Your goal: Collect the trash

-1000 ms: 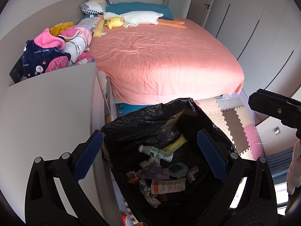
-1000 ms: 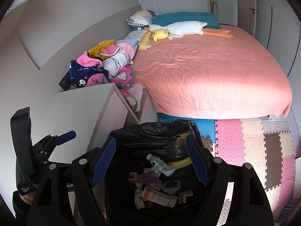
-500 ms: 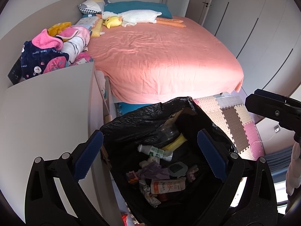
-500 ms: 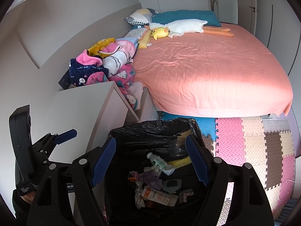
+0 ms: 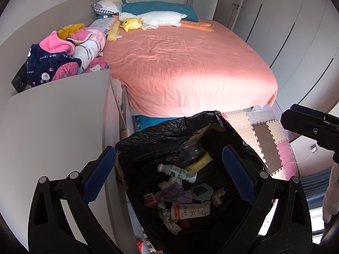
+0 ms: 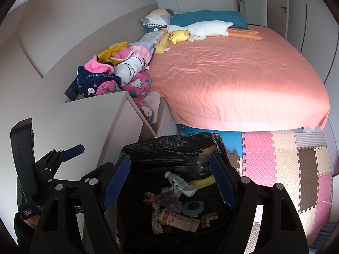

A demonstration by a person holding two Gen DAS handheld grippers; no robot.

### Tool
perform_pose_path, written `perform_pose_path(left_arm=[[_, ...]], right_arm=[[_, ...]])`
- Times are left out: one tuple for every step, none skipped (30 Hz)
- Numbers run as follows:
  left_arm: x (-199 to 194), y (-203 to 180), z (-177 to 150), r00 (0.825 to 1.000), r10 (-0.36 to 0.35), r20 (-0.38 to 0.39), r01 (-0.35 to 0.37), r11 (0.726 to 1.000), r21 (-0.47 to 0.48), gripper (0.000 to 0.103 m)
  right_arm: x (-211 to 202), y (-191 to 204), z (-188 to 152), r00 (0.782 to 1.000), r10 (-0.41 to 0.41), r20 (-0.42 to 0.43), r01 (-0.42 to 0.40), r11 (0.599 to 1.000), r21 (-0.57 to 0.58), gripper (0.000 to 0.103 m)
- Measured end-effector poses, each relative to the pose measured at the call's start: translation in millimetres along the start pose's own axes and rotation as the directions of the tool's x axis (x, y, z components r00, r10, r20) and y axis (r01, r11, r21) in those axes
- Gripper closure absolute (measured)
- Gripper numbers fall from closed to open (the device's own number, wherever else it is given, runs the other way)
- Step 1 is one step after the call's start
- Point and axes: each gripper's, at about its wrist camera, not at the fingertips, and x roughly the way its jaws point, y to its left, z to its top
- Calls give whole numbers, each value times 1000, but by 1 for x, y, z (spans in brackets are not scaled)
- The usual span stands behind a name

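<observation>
The left gripper (image 5: 168,174) hangs with its blue pads wide apart over a black trash bag (image 5: 161,139) holding a small white bottle (image 5: 177,171), a flattened carton (image 5: 189,210) and crumpled wrappers. Far behind lies a pink bed (image 5: 186,67); a white cabinet (image 5: 55,118) stands left. The right gripper (image 5: 311,124) shows at the right edge.

It was a home bedroom: a wide bed (image 6: 237,80) in a salmon-pink sheet ran toward 12 o'clock, with plush toys (image 6: 199,30) by the pillows, children's clothes (image 6: 118,72) heaped at 10 o'clock, and foam puzzle mats (image 6: 288,165) flooring 3 o'clock.
</observation>
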Motion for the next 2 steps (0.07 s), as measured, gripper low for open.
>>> perform_pose_path(left_arm=[[0,0,0,1000,-4,-2,4,1000,-3,6],[0,0,0,1000,-7,-4,7,1000,-5,6]], right_arm=[[0,0,0,1000,-2,1,2,1000,-1,26],[0,0,0,1000,-2,1,2,1000,0,26]])
